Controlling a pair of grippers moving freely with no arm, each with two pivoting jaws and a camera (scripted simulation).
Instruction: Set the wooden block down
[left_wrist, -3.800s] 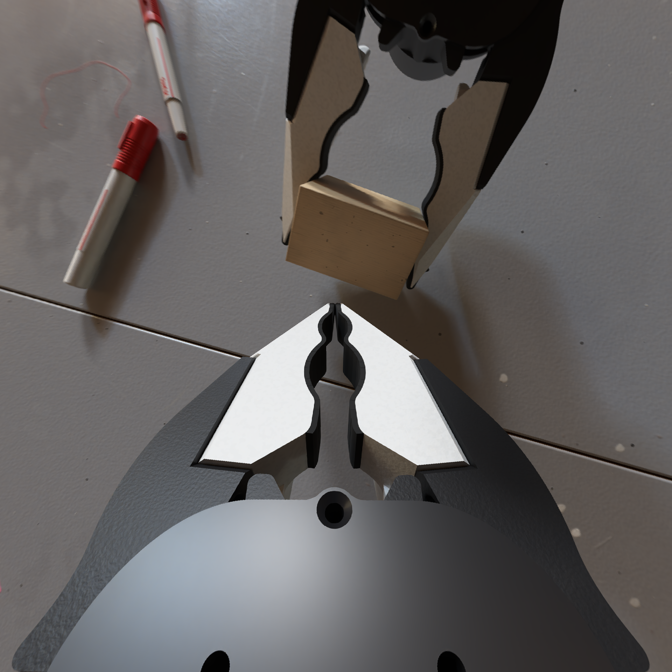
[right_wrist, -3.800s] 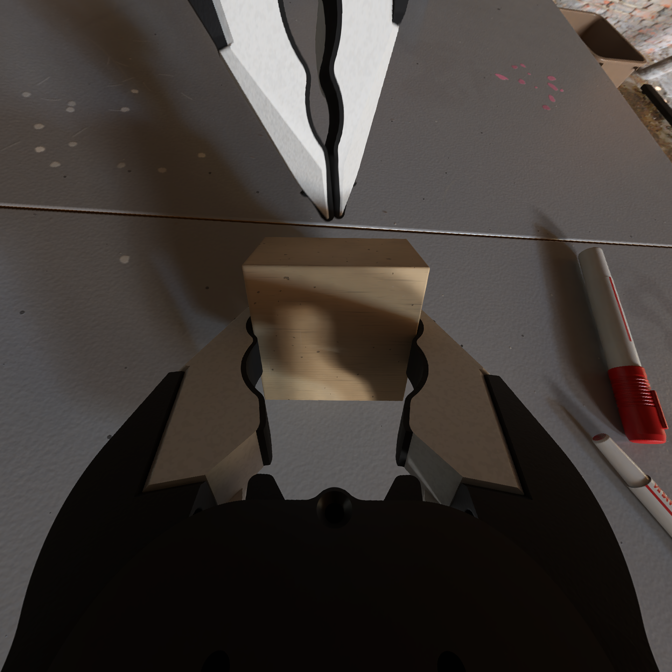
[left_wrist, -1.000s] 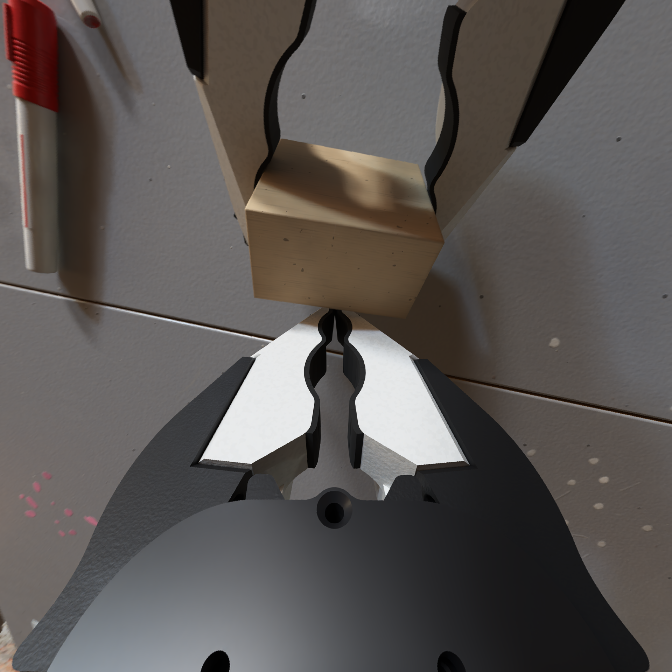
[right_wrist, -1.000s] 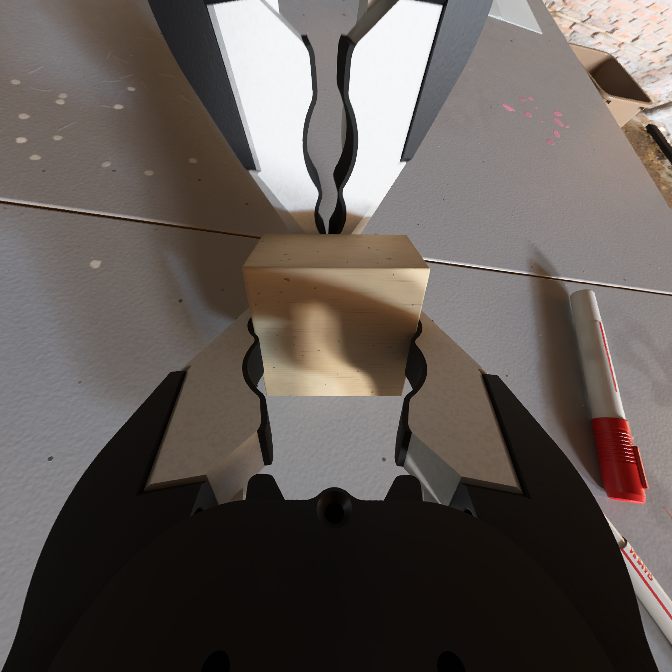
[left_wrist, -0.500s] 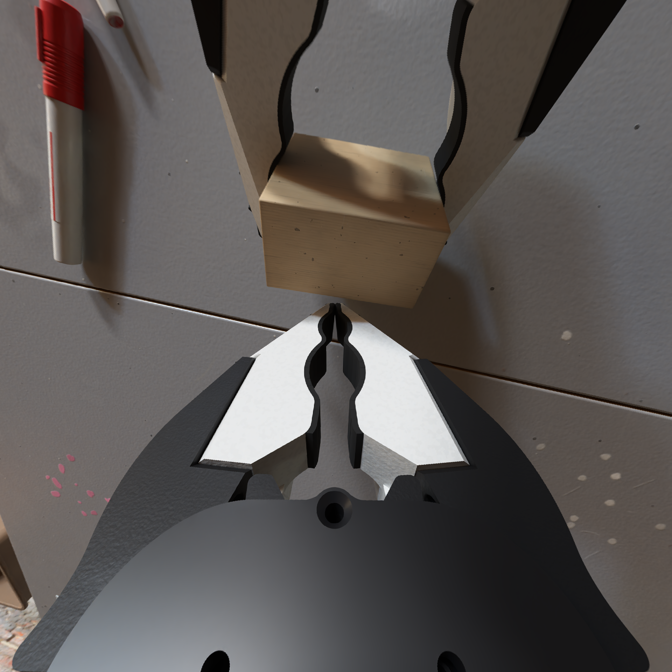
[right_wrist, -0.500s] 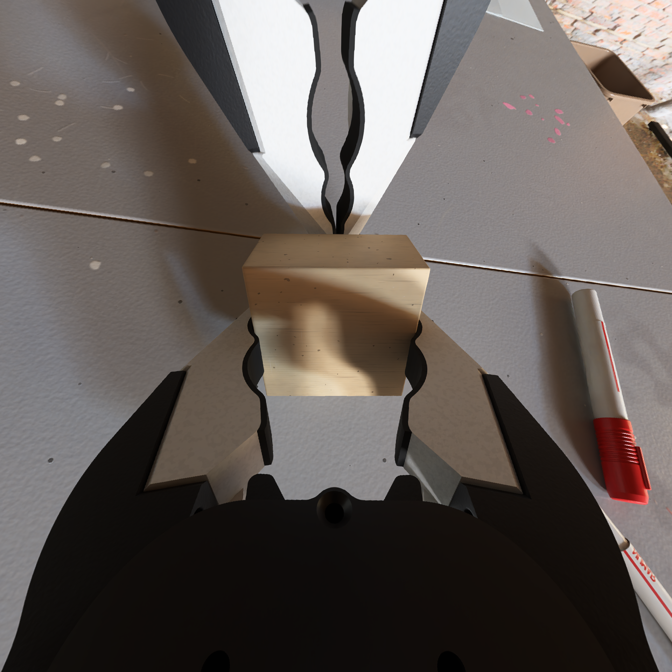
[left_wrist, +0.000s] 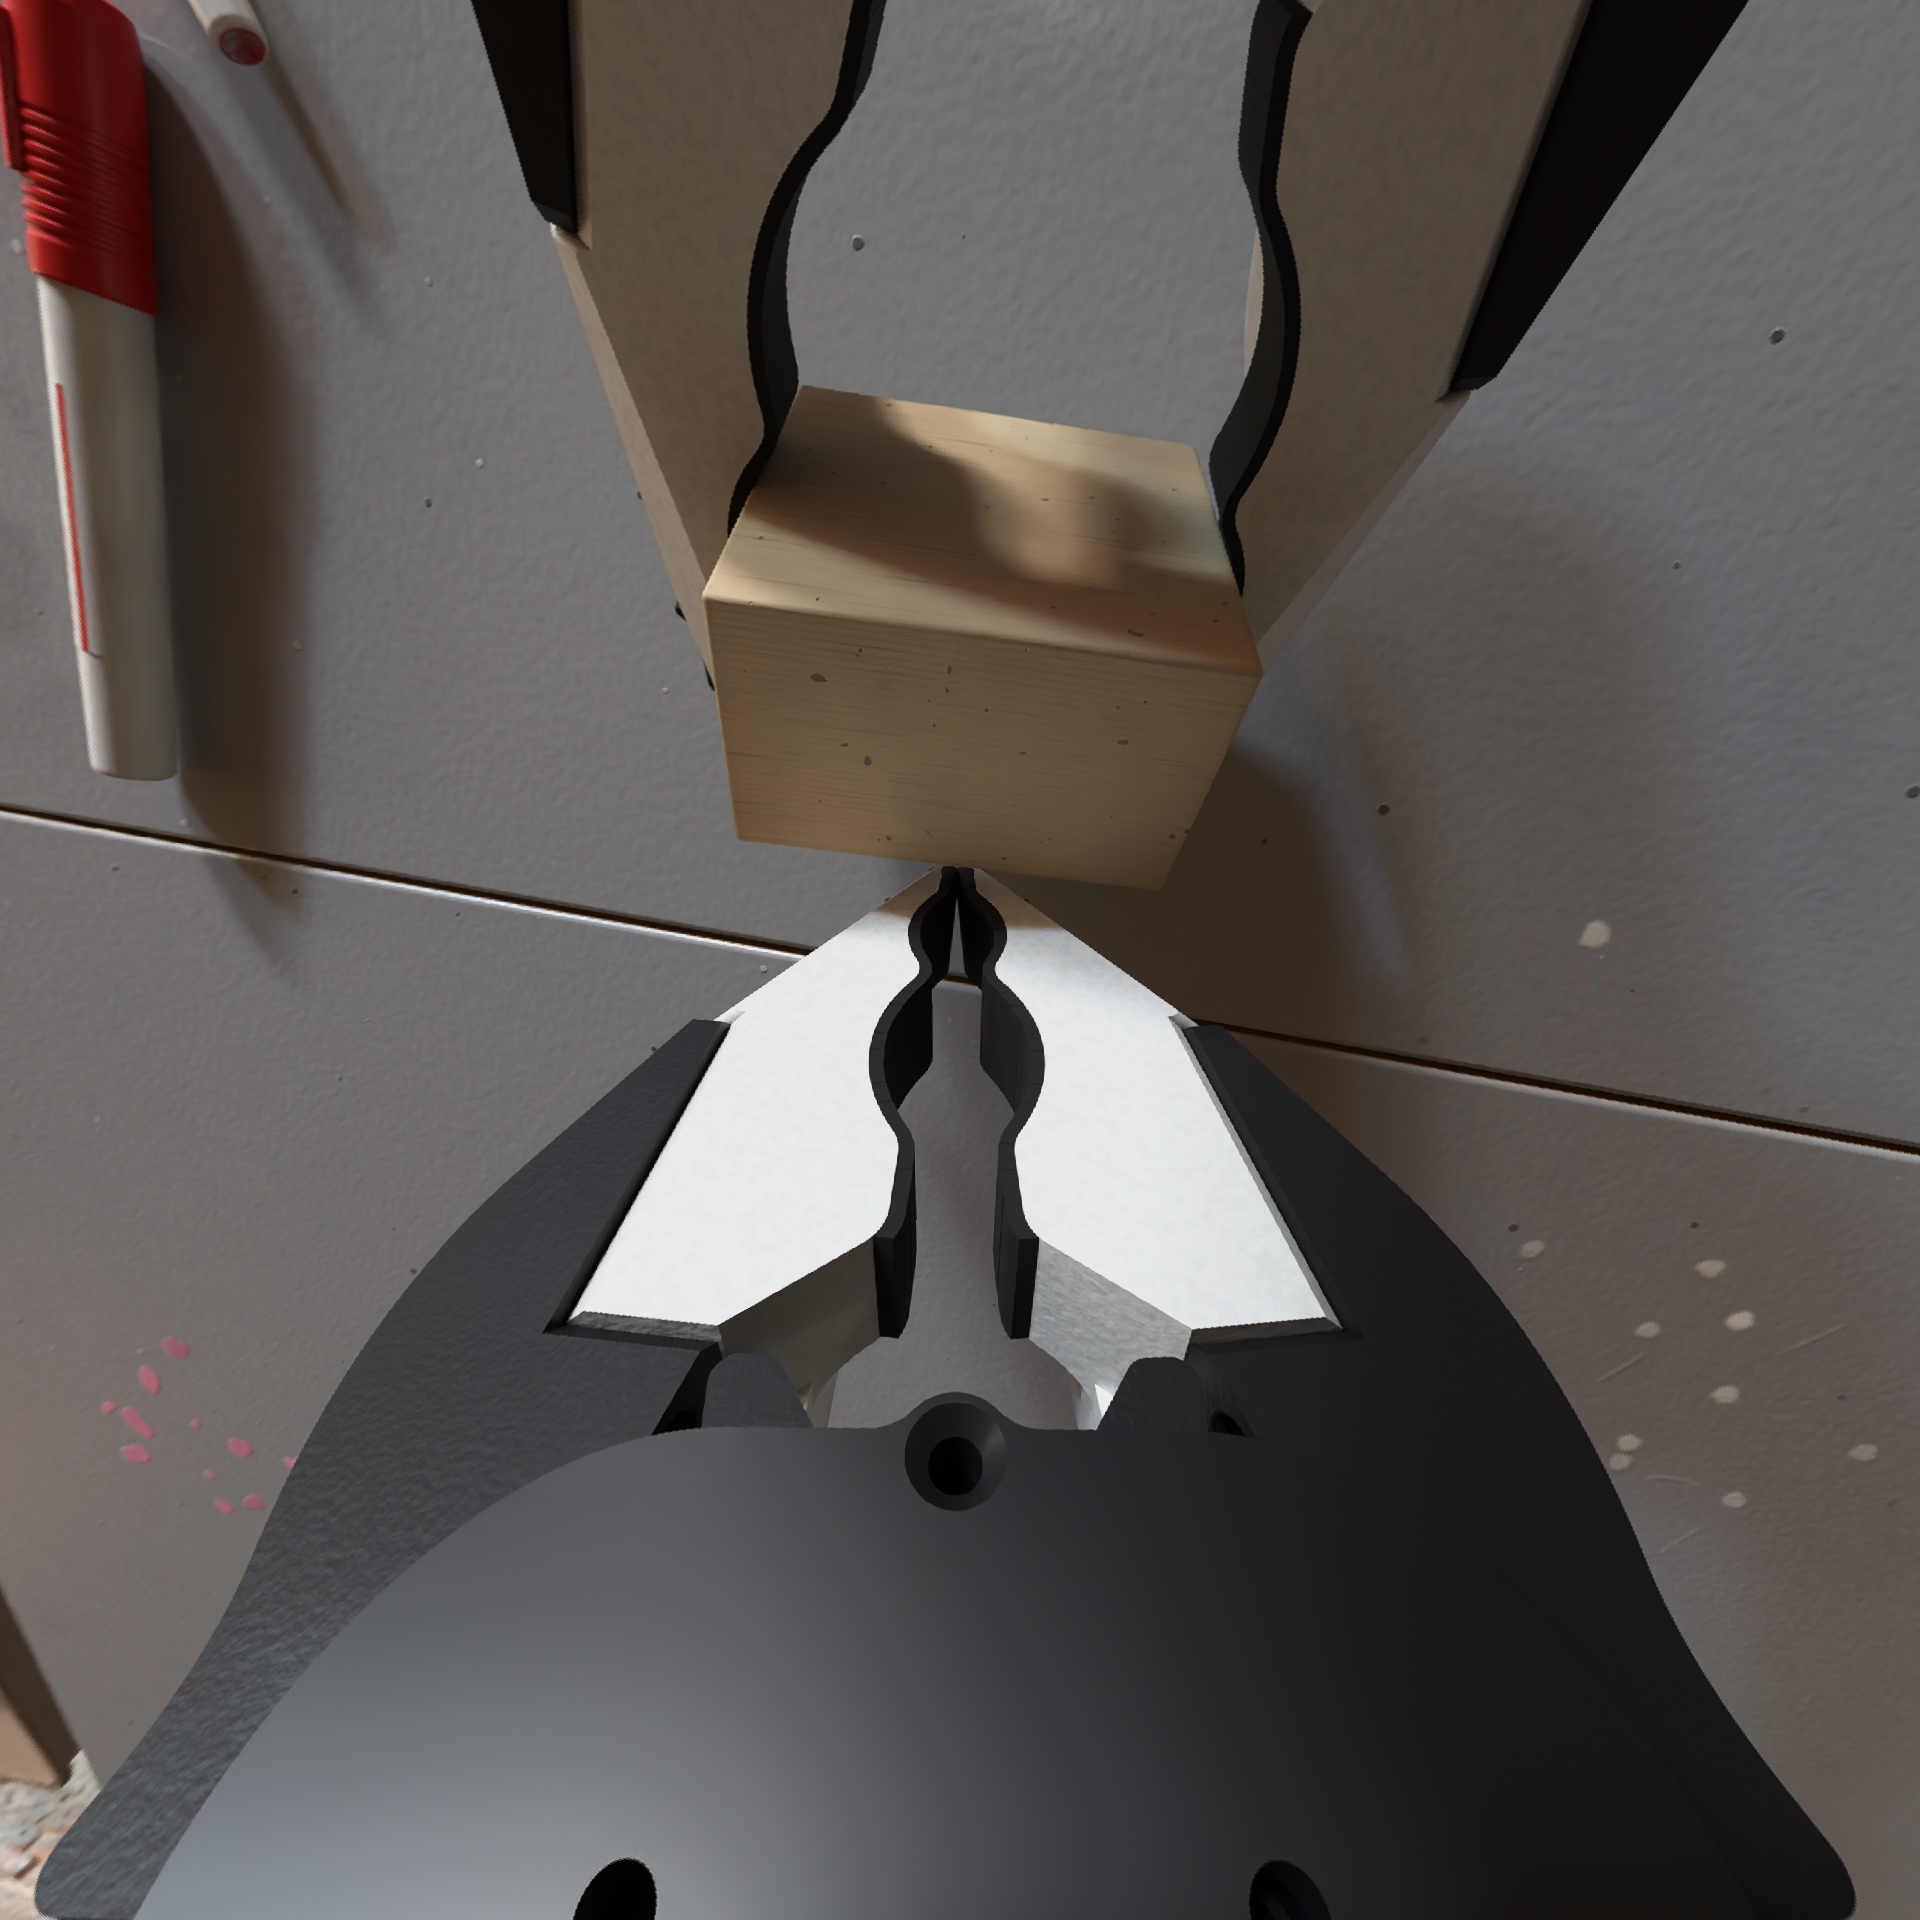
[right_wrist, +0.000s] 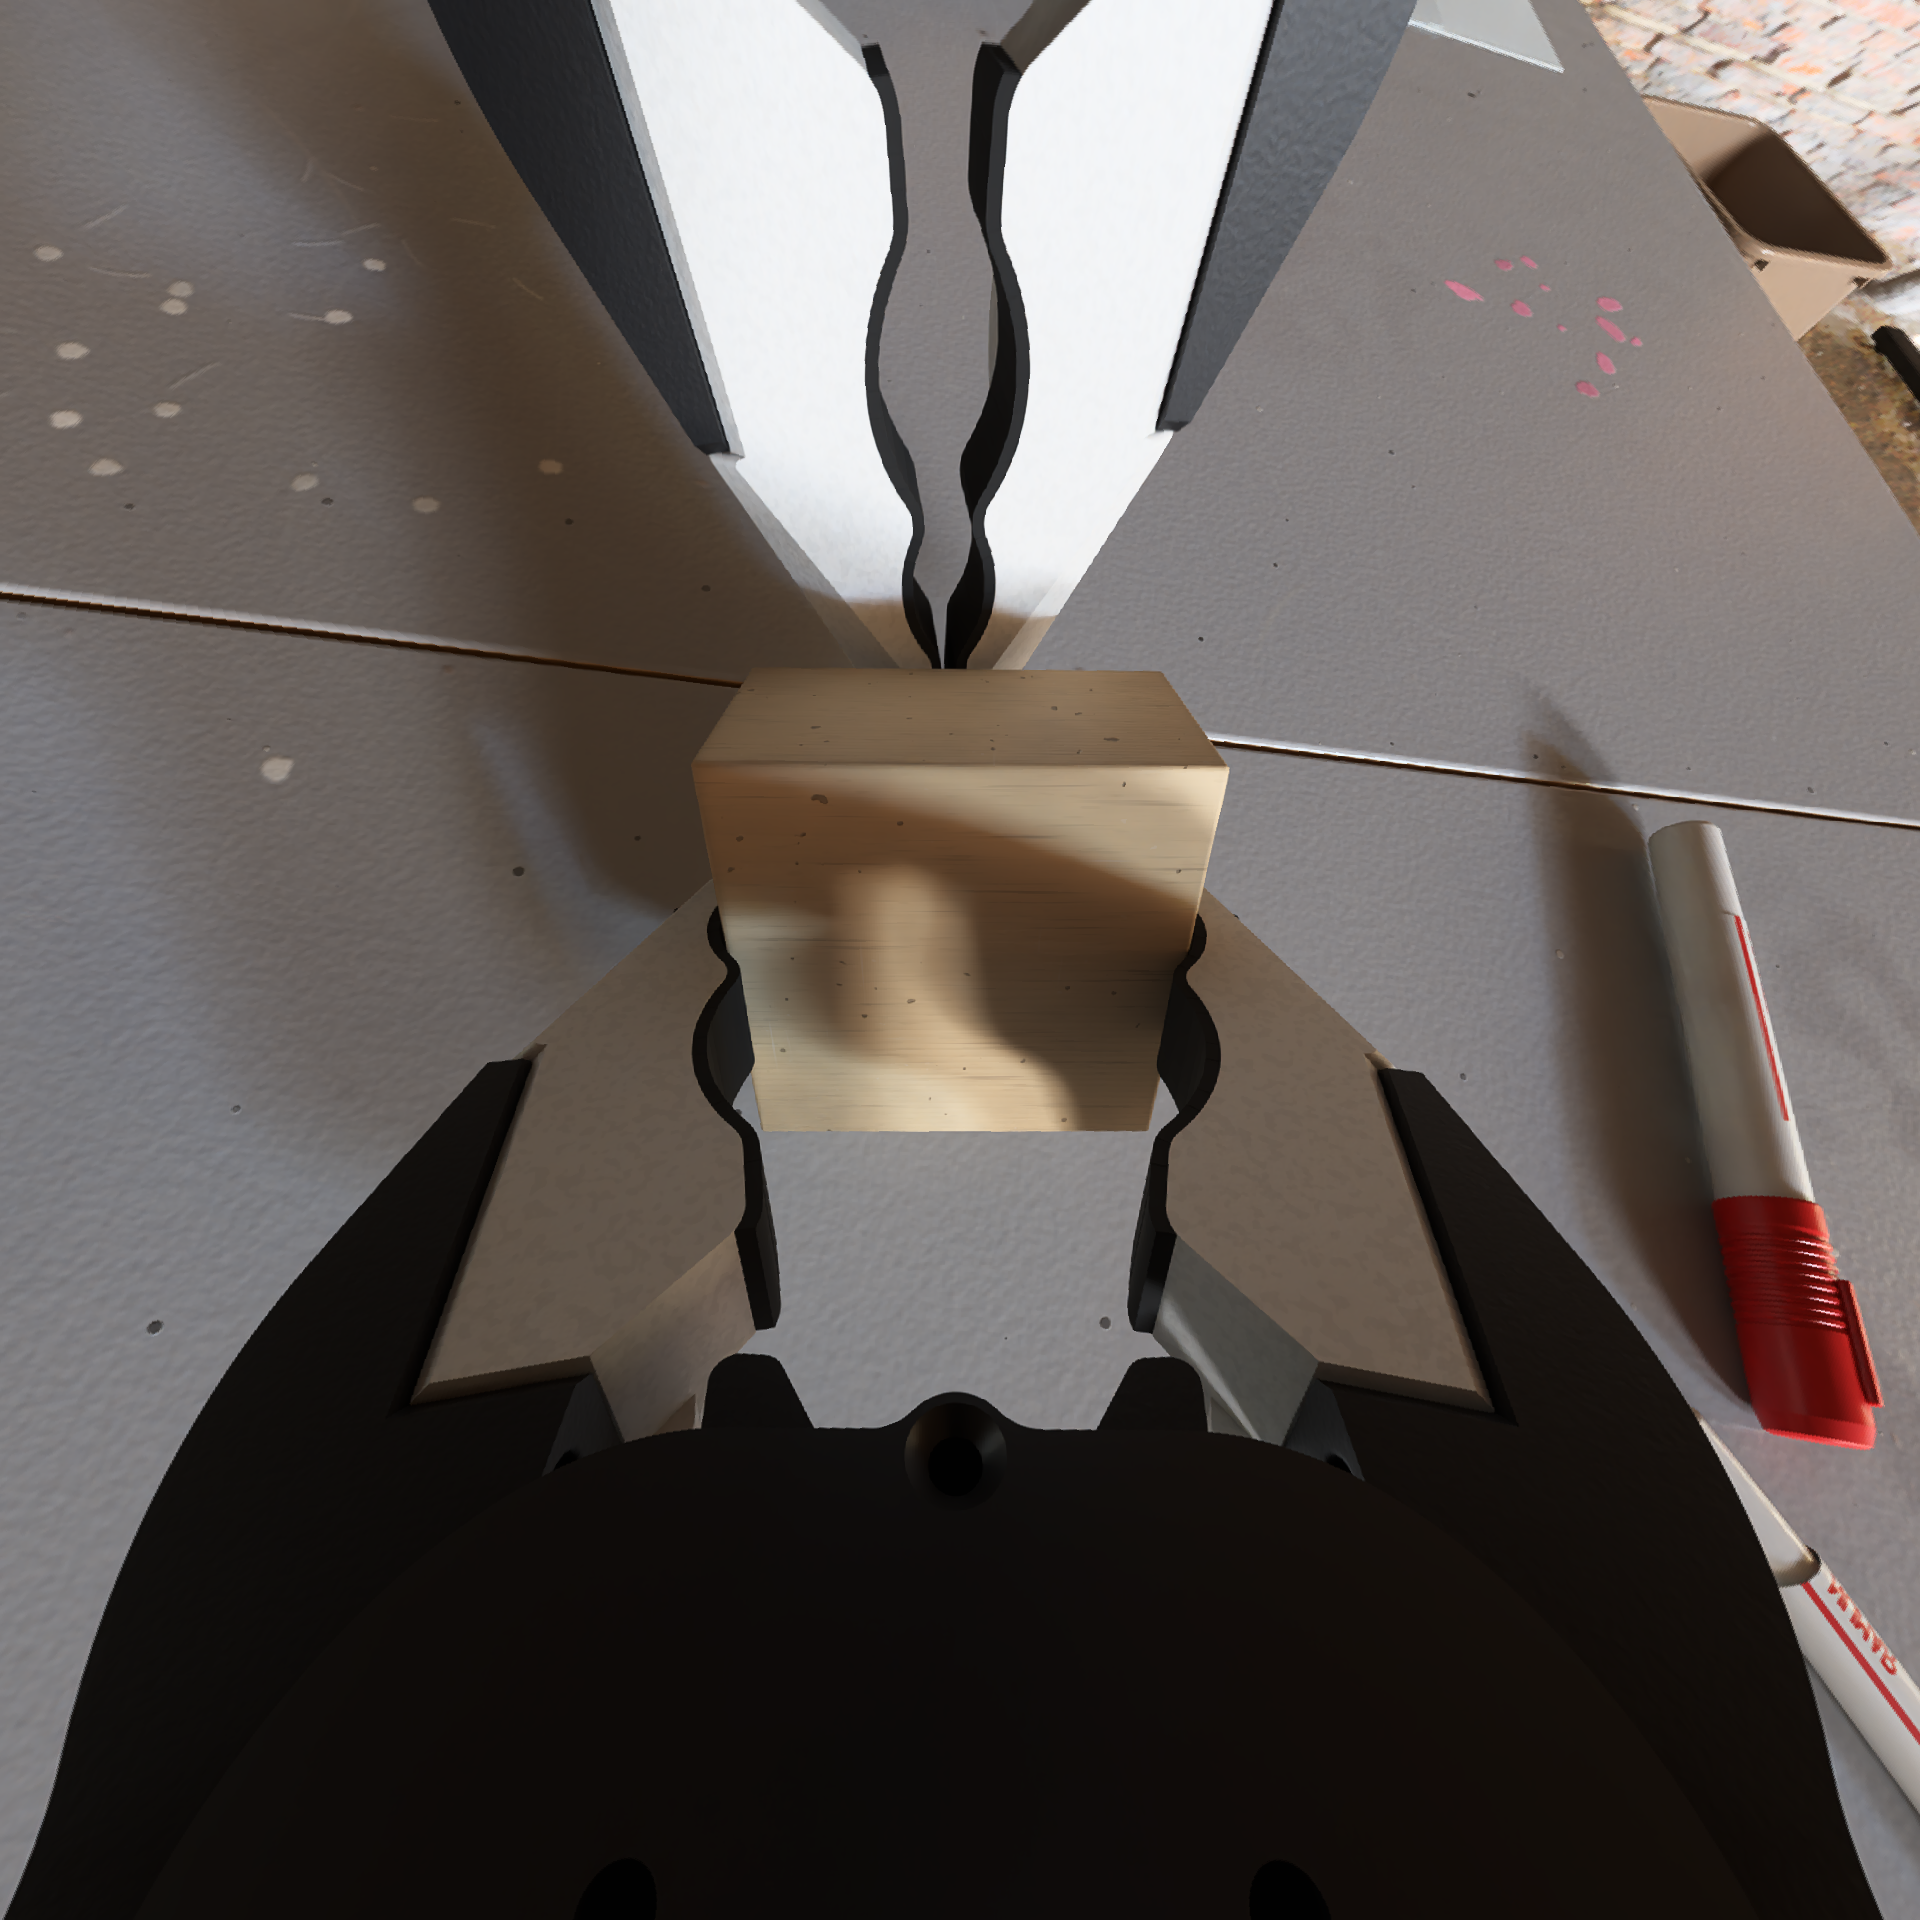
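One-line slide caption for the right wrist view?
Right gripper clamps a wooden block above the grey table; closed left gripper faces it, red-capped marker alongside.

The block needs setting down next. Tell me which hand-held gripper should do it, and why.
Right. The right hand-held gripper already clamps the pale wooden block above the grey table. The left hand-held gripper is shut, empty, tips just at the block's far face.

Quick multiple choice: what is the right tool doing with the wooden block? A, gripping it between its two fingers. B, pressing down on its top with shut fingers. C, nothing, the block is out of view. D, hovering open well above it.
A: the right tool has its two fingers closed against opposite sides of the wooden block.
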